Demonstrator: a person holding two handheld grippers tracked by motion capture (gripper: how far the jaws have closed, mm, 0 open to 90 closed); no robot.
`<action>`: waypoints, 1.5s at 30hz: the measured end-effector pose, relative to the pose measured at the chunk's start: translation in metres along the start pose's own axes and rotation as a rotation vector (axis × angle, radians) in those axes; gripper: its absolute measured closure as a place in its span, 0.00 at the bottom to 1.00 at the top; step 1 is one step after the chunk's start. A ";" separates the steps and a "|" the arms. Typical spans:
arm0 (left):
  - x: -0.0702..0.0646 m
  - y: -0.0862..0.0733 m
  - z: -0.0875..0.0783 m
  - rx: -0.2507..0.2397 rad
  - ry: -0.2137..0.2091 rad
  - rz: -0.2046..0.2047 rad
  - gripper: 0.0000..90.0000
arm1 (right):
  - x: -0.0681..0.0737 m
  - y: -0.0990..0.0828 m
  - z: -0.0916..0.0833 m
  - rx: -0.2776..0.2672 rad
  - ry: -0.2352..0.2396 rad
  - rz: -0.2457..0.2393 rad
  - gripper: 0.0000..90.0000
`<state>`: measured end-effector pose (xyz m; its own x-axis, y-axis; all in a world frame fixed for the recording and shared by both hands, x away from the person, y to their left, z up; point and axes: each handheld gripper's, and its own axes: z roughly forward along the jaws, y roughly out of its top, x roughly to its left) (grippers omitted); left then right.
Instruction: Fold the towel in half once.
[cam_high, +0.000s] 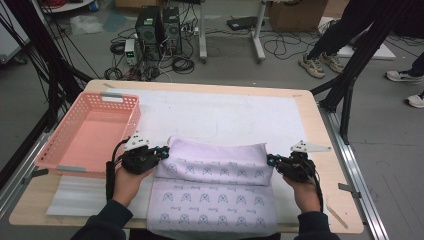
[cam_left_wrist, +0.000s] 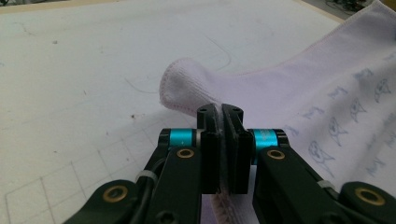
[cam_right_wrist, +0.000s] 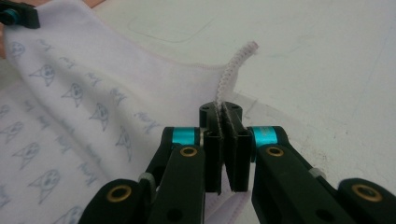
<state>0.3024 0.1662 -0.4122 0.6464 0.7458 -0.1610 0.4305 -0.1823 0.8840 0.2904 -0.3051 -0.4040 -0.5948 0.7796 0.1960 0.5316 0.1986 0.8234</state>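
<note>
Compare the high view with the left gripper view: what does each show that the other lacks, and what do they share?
High view alone: the pink basket, the right tool and computer towers on the floor. Left gripper view alone: the towel's stitched hem pinched between the shut jaws. Shared: the patterned towel, the left tool and the white mat.

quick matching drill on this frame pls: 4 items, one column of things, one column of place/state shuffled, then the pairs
Things:
1. left gripper
2. right gripper
3. pink basket
4. printed towel

Place or state:
A. empty, at the table's left side
B. shut on the towel's right edge
C. folded over, near end hanging off the table's near edge
D. shut on the towel's left edge

Pairs: 1-D, 2-B, 3-A, 4-C
</note>
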 end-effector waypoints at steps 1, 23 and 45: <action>-0.001 -0.001 -0.003 -0.006 -0.006 -0.002 0.95 | 0.001 -0.001 -0.003 -0.004 0.004 -0.003 0.97; -0.020 -0.052 -0.039 0.144 -0.141 -0.027 0.95 | 0.024 -0.049 -0.032 0.139 0.080 -0.020 0.97; 0.010 -0.022 -0.023 -0.003 -0.063 -0.099 0.50 | 0.006 -0.030 0.011 0.141 -0.074 0.058 0.69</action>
<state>0.2850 0.1926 -0.4233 0.6397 0.7180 -0.2745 0.4923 -0.1083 0.8637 0.2778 -0.3002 -0.4334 -0.5173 0.8328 0.1971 0.6462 0.2292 0.7279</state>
